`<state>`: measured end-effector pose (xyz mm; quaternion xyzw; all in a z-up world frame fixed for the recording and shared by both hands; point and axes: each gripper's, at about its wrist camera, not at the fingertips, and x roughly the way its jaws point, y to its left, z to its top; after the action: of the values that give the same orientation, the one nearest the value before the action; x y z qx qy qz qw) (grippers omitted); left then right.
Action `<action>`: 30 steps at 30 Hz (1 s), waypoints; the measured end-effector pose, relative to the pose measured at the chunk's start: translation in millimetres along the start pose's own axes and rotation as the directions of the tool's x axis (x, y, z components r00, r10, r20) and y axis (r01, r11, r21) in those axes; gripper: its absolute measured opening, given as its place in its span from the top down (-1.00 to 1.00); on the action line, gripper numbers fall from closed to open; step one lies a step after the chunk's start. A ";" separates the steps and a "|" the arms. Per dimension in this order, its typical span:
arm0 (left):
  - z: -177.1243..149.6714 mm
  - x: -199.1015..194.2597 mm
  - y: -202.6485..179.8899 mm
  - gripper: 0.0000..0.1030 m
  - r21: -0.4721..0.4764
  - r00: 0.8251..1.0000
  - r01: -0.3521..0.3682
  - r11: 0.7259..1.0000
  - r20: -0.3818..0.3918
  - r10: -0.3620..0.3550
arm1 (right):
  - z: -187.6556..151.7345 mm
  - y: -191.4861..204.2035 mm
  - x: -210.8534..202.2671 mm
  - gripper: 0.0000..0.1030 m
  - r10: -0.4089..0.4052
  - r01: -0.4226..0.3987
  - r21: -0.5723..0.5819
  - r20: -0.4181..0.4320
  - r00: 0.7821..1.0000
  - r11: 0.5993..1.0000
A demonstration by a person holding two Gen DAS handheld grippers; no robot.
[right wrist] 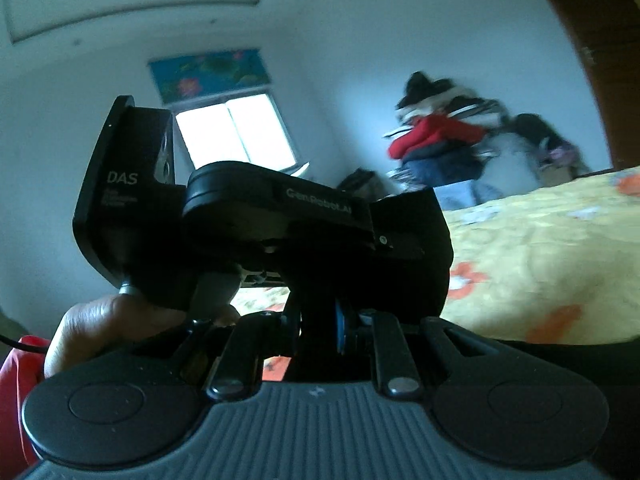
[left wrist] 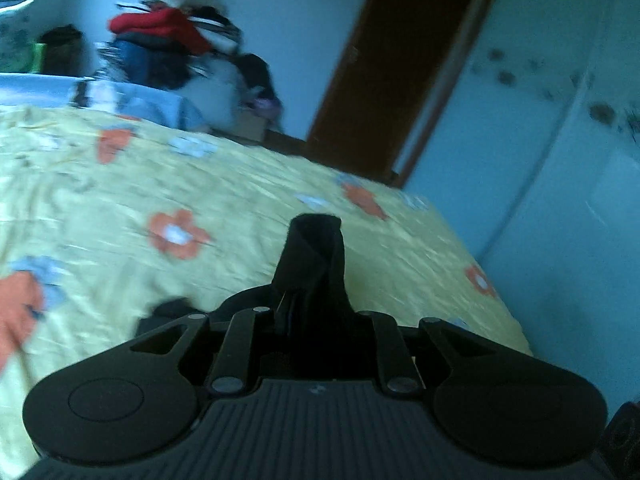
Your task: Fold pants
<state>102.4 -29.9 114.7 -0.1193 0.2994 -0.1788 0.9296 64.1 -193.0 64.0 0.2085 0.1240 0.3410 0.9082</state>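
Left gripper (left wrist: pixel 314 240): jaws narrow, clamped on black pants (left wrist: pixel 308 276), centre frame, above yellow floral bedspread (left wrist: pixel 240 208). Right gripper (right wrist: pixel 320 320): narrow, pinching black pants fabric, lower centre; left gripper body directly ahead.

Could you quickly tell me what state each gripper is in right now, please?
Left gripper: shut on the black pants, raised over the floral bedspread.
Right gripper: closed on dark fabric, seemingly the pants; the left unit blocks the view.
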 end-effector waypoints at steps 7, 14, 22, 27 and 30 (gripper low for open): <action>-31.7 72.7 -61.0 0.58 0.089 0.990 0.059 0.994 -0.131 -0.047 | -9.6 -63.4 -40.7 0.67 -0.117 0.117 0.125 -0.004 0.993 0.985; -69.7 119.0 -75.2 0.37 0.096 0.968 0.106 0.990 -0.236 -0.081 | -33.7 -108.4 -53.9 0.67 -0.199 0.213 0.235 -0.081 0.977 0.949; -79.7 95.3 -65.4 -0.49 0.124 0.974 0.113 0.986 -0.208 -0.085 | -41.9 -136.7 -90.8 -0.77 -0.272 0.303 0.344 -0.137 0.953 0.889; -80.4 55.6 -28.0 -0.62 0.139 0.996 -0.045 0.989 -0.071 0.056 | -12.0 -124.0 -105.3 -0.77 -0.398 0.408 0.179 -0.093 0.913 0.895; -82.1 42.0 6.1 -0.63 0.093 0.986 -0.155 0.983 -0.048 0.160 | 1.4 -119.3 -80.1 -0.75 -0.394 0.403 0.084 -0.103 0.913 0.911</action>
<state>86.6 -50.7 26.1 -0.0487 0.3254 -0.1210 0.9365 73.4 -328.3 16.6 0.2113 0.2195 0.1501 0.9406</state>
